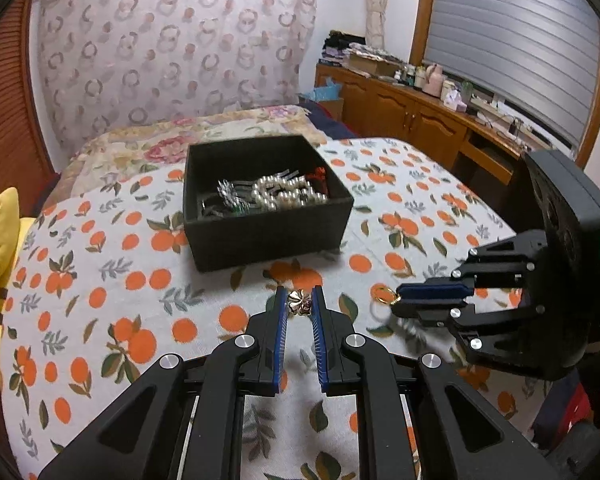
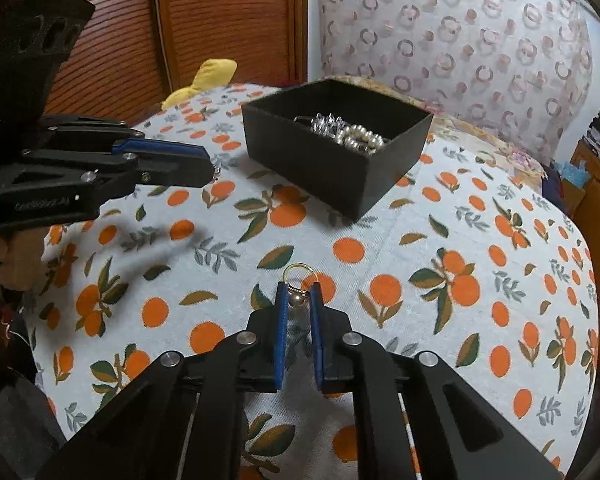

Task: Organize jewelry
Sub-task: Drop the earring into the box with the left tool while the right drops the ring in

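Observation:
A black open box (image 1: 260, 236) sits on the orange-print cloth, holding a pearl strand (image 1: 288, 194) and silver pieces; it also shows in the right wrist view (image 2: 320, 168). My left gripper (image 1: 299, 302) is shut on a small flower-shaped gold and silver piece (image 1: 299, 303), just above the cloth in front of the box. My right gripper (image 2: 299, 295) is shut on a gold ring with a small bead (image 2: 298, 280), held above the cloth to the right of the left gripper. The ring (image 1: 385, 294) sticks out of the right gripper's tips in the left wrist view.
The cloth (image 1: 140, 300) covers a rounded table top. A yellow soft toy (image 1: 0, 248) lies at its left edge. A flowered bed (image 1: 160, 148) is behind the box. A wooden cabinet (image 1: 412, 116) with clutter stands at the back right.

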`<state>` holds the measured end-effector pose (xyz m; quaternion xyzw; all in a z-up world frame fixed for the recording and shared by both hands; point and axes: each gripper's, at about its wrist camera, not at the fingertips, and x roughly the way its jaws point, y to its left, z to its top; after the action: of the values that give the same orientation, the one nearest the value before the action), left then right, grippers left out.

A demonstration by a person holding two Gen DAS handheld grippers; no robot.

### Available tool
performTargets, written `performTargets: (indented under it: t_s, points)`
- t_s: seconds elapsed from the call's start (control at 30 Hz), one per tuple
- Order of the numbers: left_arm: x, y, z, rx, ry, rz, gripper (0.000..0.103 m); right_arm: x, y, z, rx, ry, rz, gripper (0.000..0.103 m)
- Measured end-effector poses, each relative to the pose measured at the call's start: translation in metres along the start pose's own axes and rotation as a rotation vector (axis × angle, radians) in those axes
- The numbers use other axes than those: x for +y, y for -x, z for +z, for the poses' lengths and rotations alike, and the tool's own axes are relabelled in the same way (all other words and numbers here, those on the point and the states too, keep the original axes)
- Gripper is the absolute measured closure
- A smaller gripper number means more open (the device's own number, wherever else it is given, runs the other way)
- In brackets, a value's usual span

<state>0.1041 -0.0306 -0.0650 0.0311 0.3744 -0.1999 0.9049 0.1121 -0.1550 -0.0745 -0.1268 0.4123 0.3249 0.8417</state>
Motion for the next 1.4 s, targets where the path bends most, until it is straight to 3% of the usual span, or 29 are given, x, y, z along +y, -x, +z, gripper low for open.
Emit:
performTargets:
  t_s: [0.3, 0.53, 0.8, 1.2, 1.27, 1.4]
  points:
    - [0.013, 0.000, 0.041, -0.054, 0.017, 0.013, 0.092, -0.018, 0.018, 0.040, -0.097, 0.001, 0.007, 0.091]
    - [0.026, -0.016, 0.072, -0.070, 0.028, 0.033, 0.092, -0.042, 0.004, 0.082, -0.142, 0.000, -0.006, 0.091]
    - [0.043, -0.044, 0.092, -0.042, 0.049, 0.056, 0.092, -0.066, -0.030, 0.113, -0.116, -0.032, 0.021, 0.091]
    - [0.060, -0.068, 0.108, -0.026, 0.059, 0.100, 0.092, -0.080, -0.052, 0.124, -0.099, -0.065, 0.043, 0.088]
    - [0.060, -0.068, 0.107, -0.030, 0.063, 0.099, 0.088, -0.081, -0.052, 0.123, -0.100, -0.074, 0.039, 0.080]
    - [0.060, -0.062, 0.104, -0.045, 0.070, 0.109, 0.075, -0.080, -0.046, 0.119, -0.109, -0.079, 0.026, 0.077]
